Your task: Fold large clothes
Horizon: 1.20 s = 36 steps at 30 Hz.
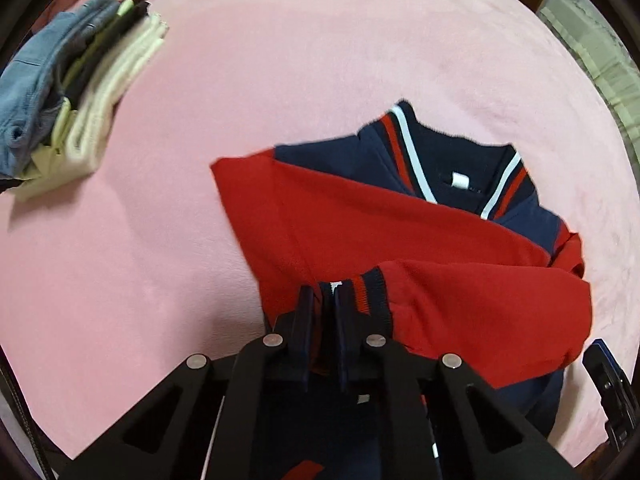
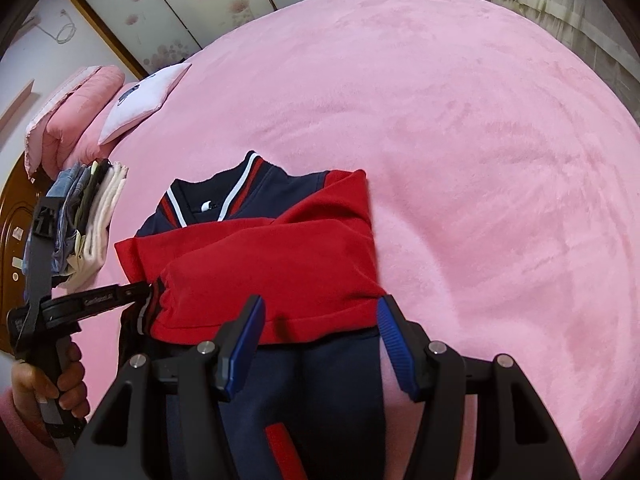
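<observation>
Right wrist view: folded clothes stack (image 2: 94, 216) lies left of the jacket (image 2: 260, 248), collar toward pillows (image 2: 132, 96); left claw (image 2: 150, 290) clamped on cuff (image 2: 154, 300), right claw (image 2: 320, 344) apart.

From my left wrist view the jacket (image 1: 400, 232) runs under the left gripper (image 1: 322, 300), so its lower body is hidden by the black frame and cut by the bottom edge. Cuff (image 1: 360, 292) partly hidden by the closed fingers; can't tell how much fabric is pinched. Label (image 1: 459, 179) too small to read. Folded stack (image 1: 72, 92) blurred, cut at left edge; can't count pieces. Right gripper (image 1: 608, 392) only a sliver at the rim there. Right wrist view: hand (image 2: 60, 384) cut by the edge, pillow (image 2: 140, 96) print unreadable.
</observation>
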Each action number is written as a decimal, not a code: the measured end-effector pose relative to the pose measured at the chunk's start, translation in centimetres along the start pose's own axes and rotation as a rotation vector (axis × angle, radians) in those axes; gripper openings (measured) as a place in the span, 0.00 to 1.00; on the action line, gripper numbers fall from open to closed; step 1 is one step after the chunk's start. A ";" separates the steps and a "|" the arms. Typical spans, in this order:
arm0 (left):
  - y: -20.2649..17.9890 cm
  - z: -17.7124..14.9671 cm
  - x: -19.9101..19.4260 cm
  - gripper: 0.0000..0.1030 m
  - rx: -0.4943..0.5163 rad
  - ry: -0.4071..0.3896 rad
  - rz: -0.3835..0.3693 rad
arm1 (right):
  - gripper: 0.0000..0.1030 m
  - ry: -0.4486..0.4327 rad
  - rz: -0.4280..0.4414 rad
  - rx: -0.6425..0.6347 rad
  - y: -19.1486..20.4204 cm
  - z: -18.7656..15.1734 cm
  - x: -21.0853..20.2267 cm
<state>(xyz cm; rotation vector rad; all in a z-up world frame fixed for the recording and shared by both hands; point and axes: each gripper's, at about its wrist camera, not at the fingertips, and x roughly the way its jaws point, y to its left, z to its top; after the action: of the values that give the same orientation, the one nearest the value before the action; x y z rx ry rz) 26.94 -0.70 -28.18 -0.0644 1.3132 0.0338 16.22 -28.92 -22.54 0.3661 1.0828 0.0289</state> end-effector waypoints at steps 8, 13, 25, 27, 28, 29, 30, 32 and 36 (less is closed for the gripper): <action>0.1 0.5 -5.4 0.04 -0.008 -0.175 -0.016 | 0.56 -0.011 -0.002 -0.003 -0.8 0.8 -0.4; 1.3 2.3 -7.7 0.04 -0.031 -0.186 -0.110 | 0.56 -0.018 -0.005 -0.003 -1.1 1.3 -0.6; 2.7 0.0 -0.2 0.69 -0.174 0.166 -0.207 | 0.56 0.001 0.013 0.006 -0.5 1.4 0.2; 1.8 -0.2 0.9 0.68 -0.127 0.194 -0.169 | 0.56 0.002 0.015 -0.001 -0.3 1.4 0.3; 1.3 -0.2 1.2 0.67 -0.100 0.197 -0.150 | 0.56 0.002 0.015 -0.004 -0.2 1.4 0.4; 0.6 -0.3 1.5 0.57 -0.071 0.190 -0.142 | 0.56 0.002 0.015 -0.009 -0.1 1.4 0.4; 0.0 -0.4 1.8 0.36 -0.046 0.178 -0.144 | 0.56 0.002 0.014 -0.012 0.0 1.5 0.4; -1.2 -0.7 2.1 0.21 -0.005 0.152 -0.122 | 0.56 0.002 0.014 -0.015 0.1 1.5 0.5; -3.2 -0.7 0.1 0.11 0.061 0.058 -0.103 | 0.56 -0.002 0.010 -0.022 0.4 1.5 0.4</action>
<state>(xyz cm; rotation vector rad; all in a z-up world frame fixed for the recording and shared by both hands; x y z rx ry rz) 26.47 -3.93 -28.41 -0.0812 1.3660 -0.0964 17.81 -28.85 -22.14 0.3515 1.0782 0.0489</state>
